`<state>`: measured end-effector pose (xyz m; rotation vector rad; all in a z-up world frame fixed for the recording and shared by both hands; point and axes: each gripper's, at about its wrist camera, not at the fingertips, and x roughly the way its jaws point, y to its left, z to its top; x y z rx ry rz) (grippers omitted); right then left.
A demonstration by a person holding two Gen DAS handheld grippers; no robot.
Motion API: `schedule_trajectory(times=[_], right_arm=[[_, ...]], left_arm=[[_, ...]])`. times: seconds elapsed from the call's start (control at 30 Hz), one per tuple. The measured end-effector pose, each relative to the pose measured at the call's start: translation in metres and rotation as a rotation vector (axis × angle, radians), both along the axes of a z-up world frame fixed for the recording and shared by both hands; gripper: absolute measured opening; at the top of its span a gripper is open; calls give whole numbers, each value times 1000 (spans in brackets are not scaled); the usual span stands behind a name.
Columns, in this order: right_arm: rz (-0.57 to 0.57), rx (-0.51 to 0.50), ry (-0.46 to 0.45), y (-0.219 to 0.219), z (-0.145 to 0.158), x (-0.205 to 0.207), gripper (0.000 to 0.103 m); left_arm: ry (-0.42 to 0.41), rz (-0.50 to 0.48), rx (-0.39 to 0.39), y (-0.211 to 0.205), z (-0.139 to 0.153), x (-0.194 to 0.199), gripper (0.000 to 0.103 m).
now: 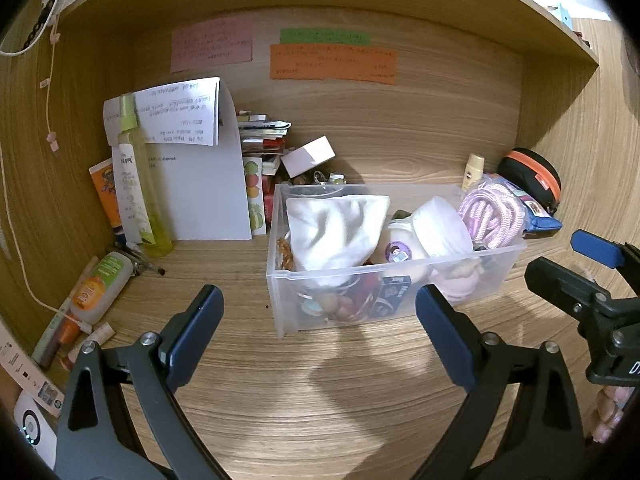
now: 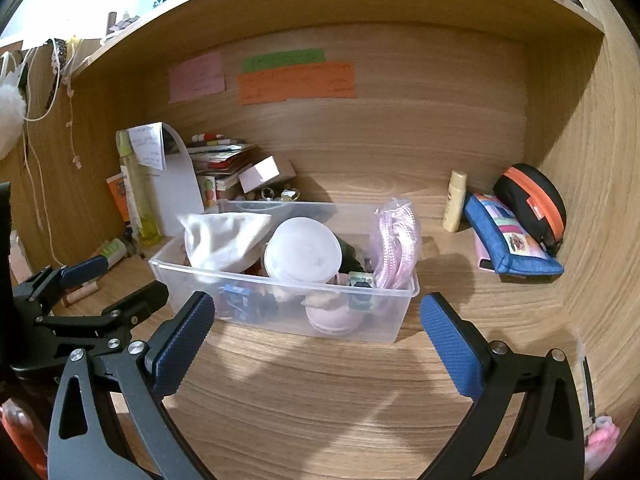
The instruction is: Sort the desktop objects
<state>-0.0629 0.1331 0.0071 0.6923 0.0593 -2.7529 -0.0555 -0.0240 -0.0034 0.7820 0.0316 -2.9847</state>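
A clear plastic bin [image 1: 280, 280] [image 2: 404, 312] stands mid-desk inside a wooden alcove. It holds a white cloth pouch [image 1: 332, 228] [image 2: 224, 240], a white round lid [image 2: 304, 252], a pink coiled cable [image 1: 492, 216] [image 2: 396, 240] and small items. My left gripper [image 1: 320, 320] is open and empty, just in front of the bin. My right gripper [image 2: 316, 328] is open and empty, also in front of the bin. The right gripper shows at the right edge of the left wrist view [image 1: 576, 268]. The left gripper shows at the left of the right wrist view [image 2: 116, 284].
At the left stand a green spray bottle [image 1: 136, 184], an orange tube [image 1: 106, 192], papers [image 1: 200, 184] and a lying bottle [image 1: 100, 288]. At the right lie a blue pouch [image 2: 508, 240], a black and orange case [image 2: 532, 200] and a cream tube [image 2: 456, 200]. Sticky notes [image 1: 332, 60] hang on the back wall.
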Motion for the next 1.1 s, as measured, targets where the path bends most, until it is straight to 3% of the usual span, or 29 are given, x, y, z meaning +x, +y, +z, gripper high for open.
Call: schedule_trajectory(times=[1.1], right_arm=[[26, 4, 8, -3, 4, 5, 103]], left_arm=[[8, -12, 6, 3, 1, 4, 98]])
